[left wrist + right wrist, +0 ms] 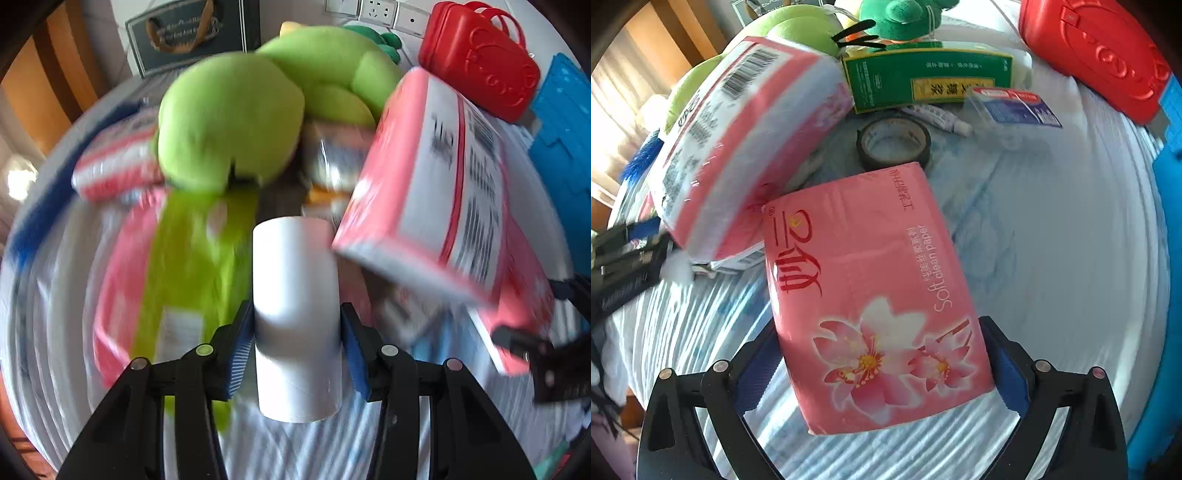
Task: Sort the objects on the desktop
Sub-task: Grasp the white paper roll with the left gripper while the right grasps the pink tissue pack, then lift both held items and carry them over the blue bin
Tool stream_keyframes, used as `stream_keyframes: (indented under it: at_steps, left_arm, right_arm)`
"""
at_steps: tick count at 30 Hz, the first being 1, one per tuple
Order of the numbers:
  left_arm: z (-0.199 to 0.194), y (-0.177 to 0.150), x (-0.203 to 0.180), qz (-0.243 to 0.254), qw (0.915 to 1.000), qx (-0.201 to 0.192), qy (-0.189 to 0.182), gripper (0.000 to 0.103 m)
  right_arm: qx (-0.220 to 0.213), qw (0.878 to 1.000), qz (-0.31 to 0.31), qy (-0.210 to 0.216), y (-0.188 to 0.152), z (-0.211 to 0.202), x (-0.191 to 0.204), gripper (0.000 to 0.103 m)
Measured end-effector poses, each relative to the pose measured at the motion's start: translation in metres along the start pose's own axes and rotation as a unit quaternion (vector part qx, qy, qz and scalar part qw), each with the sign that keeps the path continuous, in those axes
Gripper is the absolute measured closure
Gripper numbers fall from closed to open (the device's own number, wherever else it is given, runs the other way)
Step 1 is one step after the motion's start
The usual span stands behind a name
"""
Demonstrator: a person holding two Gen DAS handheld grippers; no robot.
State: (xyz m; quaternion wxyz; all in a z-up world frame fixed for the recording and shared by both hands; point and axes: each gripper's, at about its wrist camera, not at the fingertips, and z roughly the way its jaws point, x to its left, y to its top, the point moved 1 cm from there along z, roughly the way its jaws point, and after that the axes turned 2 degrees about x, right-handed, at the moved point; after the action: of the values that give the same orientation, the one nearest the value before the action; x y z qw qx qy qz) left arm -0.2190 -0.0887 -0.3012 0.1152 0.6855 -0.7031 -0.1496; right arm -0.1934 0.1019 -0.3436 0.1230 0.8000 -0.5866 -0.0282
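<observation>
A white roll [297,317], standing upright like a wound cylinder of paper or film, sits clamped between the blue pads of the left gripper [297,341], whose jaws press on both its sides above the striped cloth of the worktop [295,450]. In the right wrist view a pink tissue pack [875,295] printed with blossoms and the words "Soft clean paper" is grasped by the right gripper [882,363], its jaws closed against the pack's two long edges. Just beside that pack, up and to the left, a second pink-and-white tissue pack [738,147] with a barcode lies tilted; the same pack shows on the right of the left wrist view, blurred. Behind it lies a light green plush toy [236,122]. Farther back in the right wrist view are a roll of dark tape [894,142], lying flat, a green box [923,79], a small white tube [938,118] and a clear blue-labelled box [1012,107]. A red plastic case [1097,55] rests at the far right.
</observation>
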Motion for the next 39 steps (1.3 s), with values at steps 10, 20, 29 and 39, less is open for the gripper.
stream_keyframes:
  at_steps: [10,20,29,39]
  left_arm:
    - [0.008,0.019,0.007,-0.037,0.9991,-0.007,-0.02,0.057]
    - [-0.035,-0.036,0.004,-0.036,0.9991,-0.022,-0.008,0.058]
    - [-0.134,-0.021,-0.024,0.0,0.991,-0.133,-0.016,0.058]
    - [-0.236,0.001,-0.132,0.089,0.9604,-0.254,-0.072,0.058]
  right_arm:
    - [-0.006,1.0,0.024,-0.004,0.002,0.013,0.0,0.004]
    - [-0.037,0.998,0.044,-0.02,-0.038,-0.01,0.007,0.012]
    - [-0.136,0.989,0.056,0.0,-0.006,-0.106,-0.015,0.012]
    - [-0.305,0.948,0.08,-0.035,-0.06,-0.293,-0.045,0.012]
